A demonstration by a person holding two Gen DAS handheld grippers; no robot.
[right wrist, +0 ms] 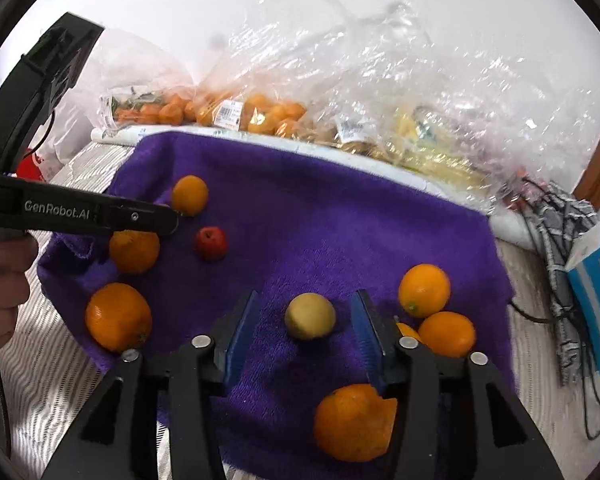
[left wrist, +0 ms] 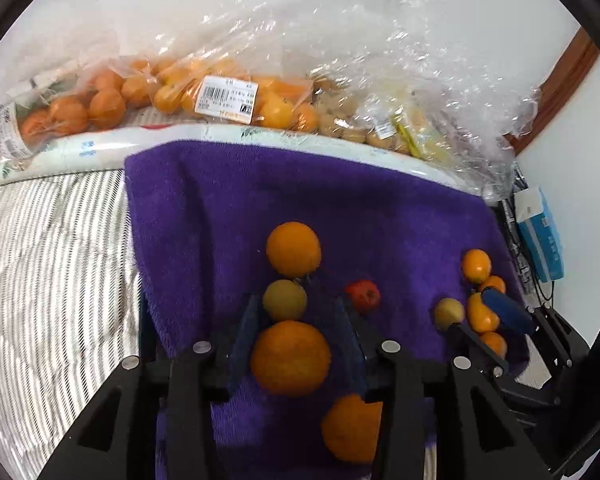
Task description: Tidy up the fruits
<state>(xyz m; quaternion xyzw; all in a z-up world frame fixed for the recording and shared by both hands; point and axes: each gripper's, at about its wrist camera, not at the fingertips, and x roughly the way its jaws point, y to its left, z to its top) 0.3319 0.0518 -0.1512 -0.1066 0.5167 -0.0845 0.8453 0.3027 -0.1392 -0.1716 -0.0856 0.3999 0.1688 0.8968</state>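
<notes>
Down in the left wrist view, the left tongs [left wrist: 296,312] hang spread over a purple towel [left wrist: 220,208], their blue pads standing clear on either side of a large orange [left wrist: 290,358] and a yellowish-green fruit [left wrist: 284,300] just beyond it; neither pad presses on them. Another orange [left wrist: 293,249] lies farther out, a small red fruit [left wrist: 363,295] sits to its right, and one more orange [left wrist: 350,428] lies nearest the camera. At the right edge the right tongs [left wrist: 480,316] reach among a cluster of small oranges [left wrist: 482,312]. Behind the towel, clear bags of oranges [left wrist: 172,92] lie against the wall. Seen from the right wrist, the right tongs [right wrist: 306,320] are likewise spread, with a pale yellow fruit [right wrist: 310,316] resting on the towel between the pads, touched by neither. Small oranges [right wrist: 424,290] sit just right of them, and the left tongs [right wrist: 172,220] enter from the left, held by a hand [right wrist: 8,280].
</notes>
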